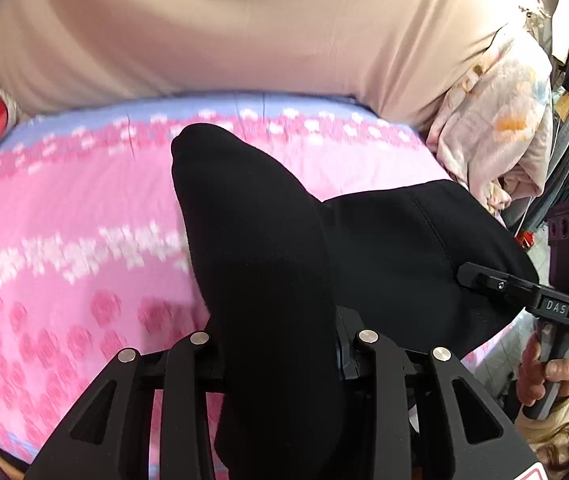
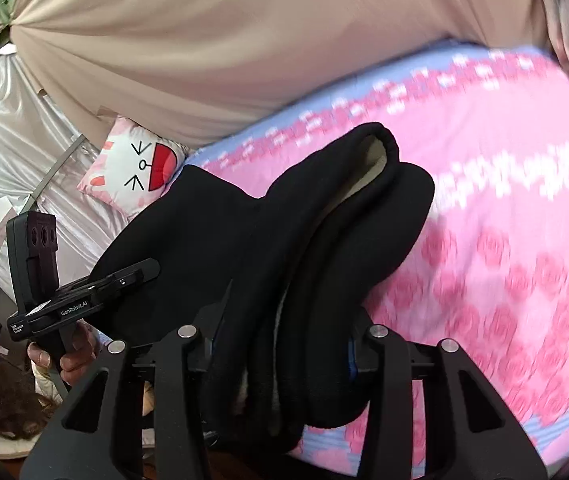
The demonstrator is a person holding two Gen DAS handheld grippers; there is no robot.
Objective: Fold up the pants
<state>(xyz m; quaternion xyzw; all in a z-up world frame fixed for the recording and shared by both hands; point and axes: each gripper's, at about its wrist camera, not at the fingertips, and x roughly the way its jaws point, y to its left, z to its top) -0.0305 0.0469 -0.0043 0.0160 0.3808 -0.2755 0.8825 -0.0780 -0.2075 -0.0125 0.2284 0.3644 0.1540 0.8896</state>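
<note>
pants (image 1: 252,240), black, held bunched above the near edge of the pink bed (image 1: 64,208); left gripper (image 1: 280,344) and right gripper (image 2: 284,340) each pinch cloth. no flat fold yet; folding mostly remains.

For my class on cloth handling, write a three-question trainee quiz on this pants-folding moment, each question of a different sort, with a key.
1. True or false: the black pants are held by both the left gripper and the right gripper.
2. Multiple choice: the surface under the pants is a
A. bare wooden table
B. pink rose-print bedsheet
C. green carpet
3. Fill in: in the right wrist view, the cushion beside the bed shows a cartoon ____ face.

Key
1. True: each wrist view shows black cloth bunched between that gripper's fingers.
2. B
3. cat
</note>
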